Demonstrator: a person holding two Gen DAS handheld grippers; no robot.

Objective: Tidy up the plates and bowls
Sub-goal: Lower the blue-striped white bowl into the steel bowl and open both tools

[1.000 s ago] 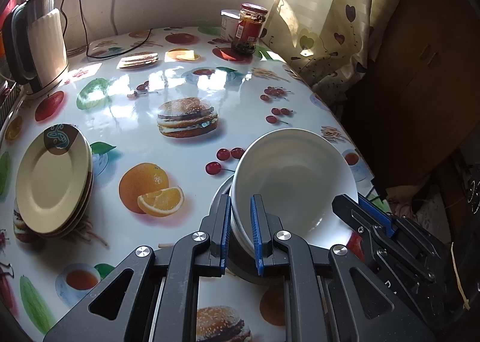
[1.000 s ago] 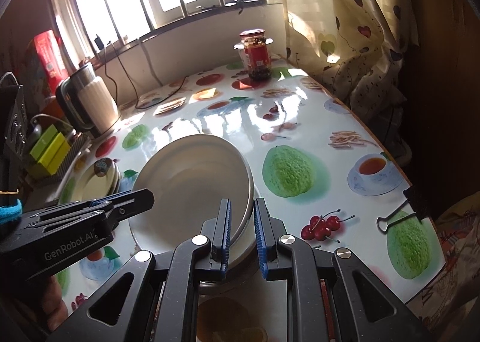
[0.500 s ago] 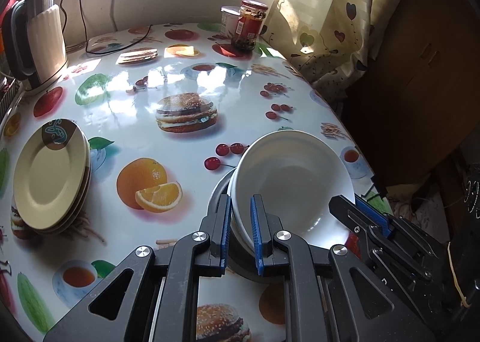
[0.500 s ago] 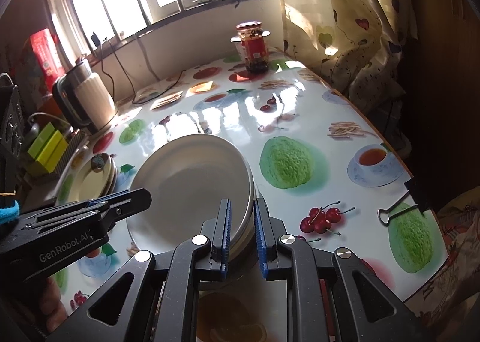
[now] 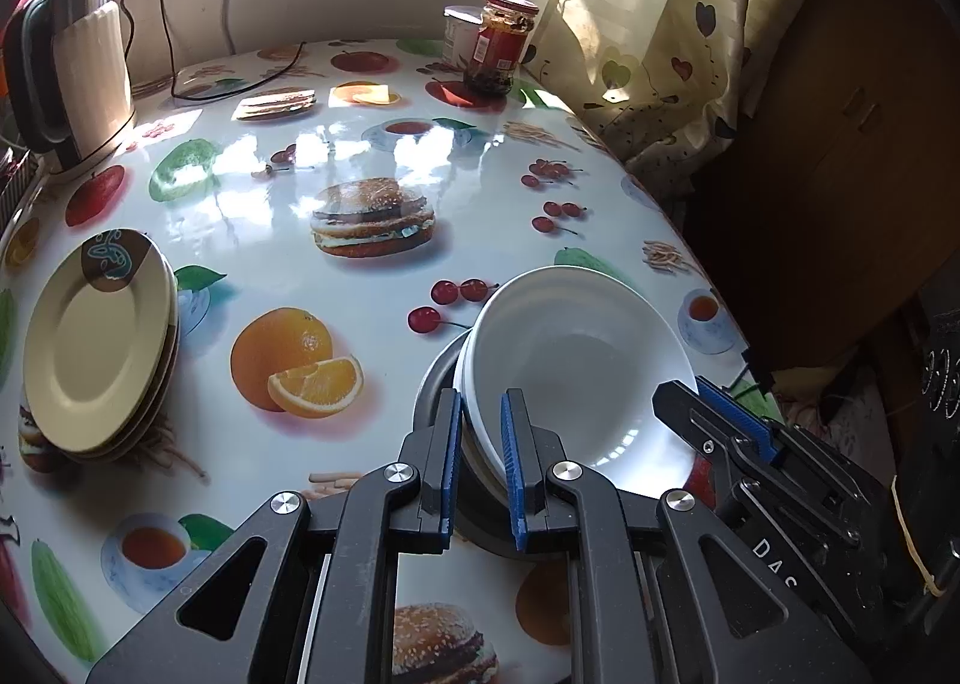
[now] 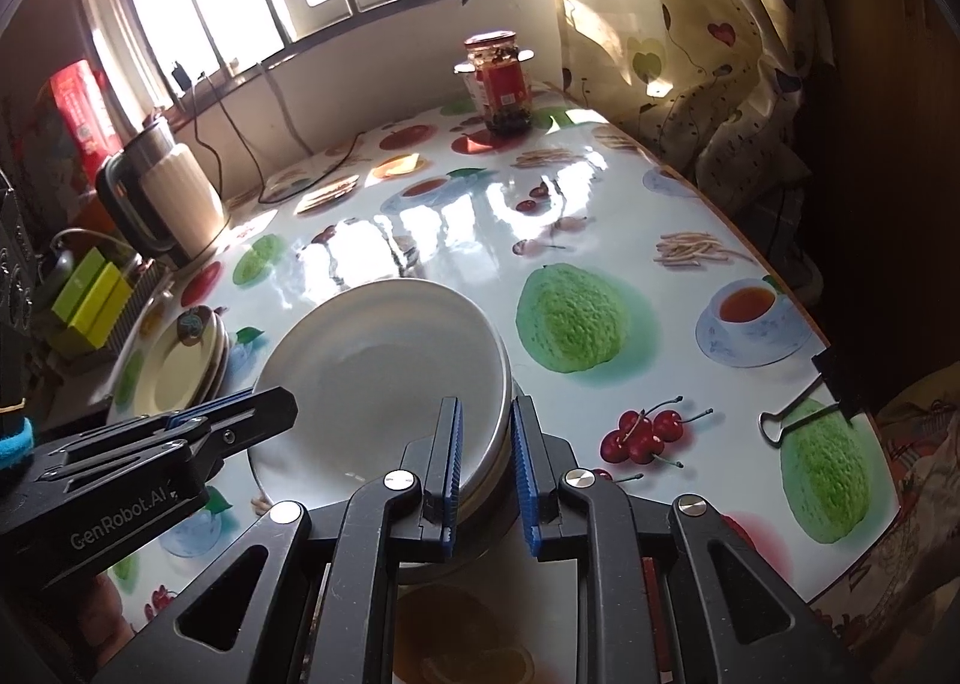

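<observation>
White bowls (image 5: 576, 366), stacked, mouth up and tipped a little, nested over a grey metal bowl (image 5: 435, 384) on the surface (image 5: 360, 156). Round; no long axis. Left claw (image 5: 483, 459) clenched on the near-left rim; right claw (image 6: 486, 459) pinches the opposite rim, rim between its pads. Plate stack (image 5: 99, 342): flat, well left of the left claw. Jar (image 5: 501, 45): far beyond.
</observation>
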